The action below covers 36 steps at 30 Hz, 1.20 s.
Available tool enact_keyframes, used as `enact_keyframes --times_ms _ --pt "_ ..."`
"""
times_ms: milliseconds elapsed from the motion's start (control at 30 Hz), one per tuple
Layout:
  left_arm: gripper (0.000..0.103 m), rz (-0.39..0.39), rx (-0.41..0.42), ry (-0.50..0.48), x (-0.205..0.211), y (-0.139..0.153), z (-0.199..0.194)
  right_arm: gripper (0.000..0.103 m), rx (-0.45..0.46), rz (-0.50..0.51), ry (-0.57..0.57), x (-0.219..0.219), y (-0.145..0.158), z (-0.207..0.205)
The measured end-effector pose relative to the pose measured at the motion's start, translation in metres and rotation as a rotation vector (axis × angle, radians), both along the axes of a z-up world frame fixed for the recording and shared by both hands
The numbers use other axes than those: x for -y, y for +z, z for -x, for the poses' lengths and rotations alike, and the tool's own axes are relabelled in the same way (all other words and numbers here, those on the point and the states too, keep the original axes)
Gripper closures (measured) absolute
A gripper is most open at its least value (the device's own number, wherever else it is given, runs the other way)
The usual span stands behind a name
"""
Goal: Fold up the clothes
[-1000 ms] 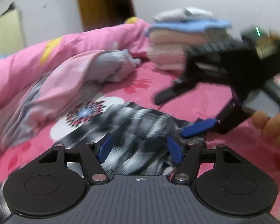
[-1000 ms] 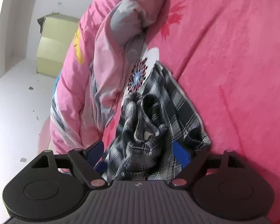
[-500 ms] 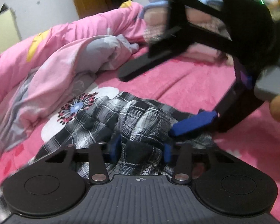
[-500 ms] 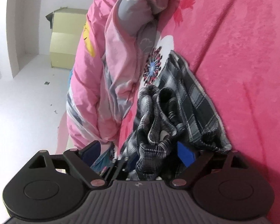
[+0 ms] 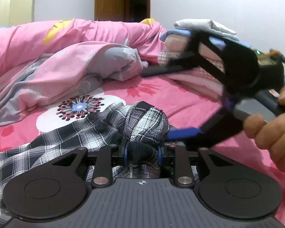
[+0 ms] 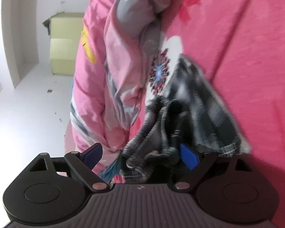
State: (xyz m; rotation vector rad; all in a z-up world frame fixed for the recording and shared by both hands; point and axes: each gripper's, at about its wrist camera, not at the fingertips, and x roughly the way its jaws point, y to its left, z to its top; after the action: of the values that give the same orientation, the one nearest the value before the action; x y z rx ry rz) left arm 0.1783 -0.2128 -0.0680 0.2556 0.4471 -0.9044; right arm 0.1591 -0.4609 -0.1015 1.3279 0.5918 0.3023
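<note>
A crumpled black-and-white plaid garment lies on the pink bed sheet. My left gripper is shut on a bunched fold of it, which bulges up just past the blue pads. In the left wrist view my right gripper comes in from the right, held by a hand, with its jaws wide apart over the bunch. Seen from the right wrist, the right gripper is open, and the plaid garment hangs blurred between and beyond its fingers.
A rumpled pink and grey duvet fills the left and back of the bed. A stack of folded clothes stands at the back right. A pale yellow cabinet and a brown door are against the far wall.
My left gripper has gone from open to shut on the plaid bunch. The right gripper stays open and has shifted over the garment, which has bunched up higher.
</note>
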Motion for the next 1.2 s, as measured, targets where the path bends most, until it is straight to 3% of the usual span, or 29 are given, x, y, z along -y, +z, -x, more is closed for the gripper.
enact_keyframes --times_ms 333,433,467,500,600,667,733,1033,1200 --pt "0.056 -0.103 0.066 0.055 0.021 -0.006 0.007 0.009 0.105 -0.116 0.035 0.005 -0.008 -0.007" --pt "0.064 -0.094 0.064 0.089 0.021 -0.005 0.002 0.009 0.137 -0.123 0.060 0.005 -0.007 -0.008" --pt "0.076 -0.080 0.051 0.107 0.019 -0.004 -0.001 0.009 0.145 -0.123 0.066 0.005 -0.006 -0.008" --pt "0.080 -0.057 0.032 0.126 0.016 -0.002 -0.004 0.009 0.157 -0.130 0.064 0.009 -0.006 -0.006" --pt "0.084 0.045 -0.015 0.179 -0.003 0.009 -0.014 0.012 0.200 -0.135 0.021 0.026 0.000 0.005" --pt "0.084 0.108 -0.010 0.197 -0.017 0.017 -0.016 0.014 0.213 -0.049 -0.063 0.043 0.010 0.016" --pt "0.084 0.163 -0.012 0.212 -0.030 0.024 -0.019 0.025 0.197 0.034 -0.125 0.058 0.018 0.023" --pt "0.085 0.380 -0.054 0.246 -0.072 0.027 -0.025 0.061 -0.046 0.386 0.014 0.049 0.023 -0.037" --pt "0.085 0.458 -0.084 0.254 -0.090 0.024 -0.036 0.064 -0.099 0.521 0.018 0.040 0.030 -0.048"
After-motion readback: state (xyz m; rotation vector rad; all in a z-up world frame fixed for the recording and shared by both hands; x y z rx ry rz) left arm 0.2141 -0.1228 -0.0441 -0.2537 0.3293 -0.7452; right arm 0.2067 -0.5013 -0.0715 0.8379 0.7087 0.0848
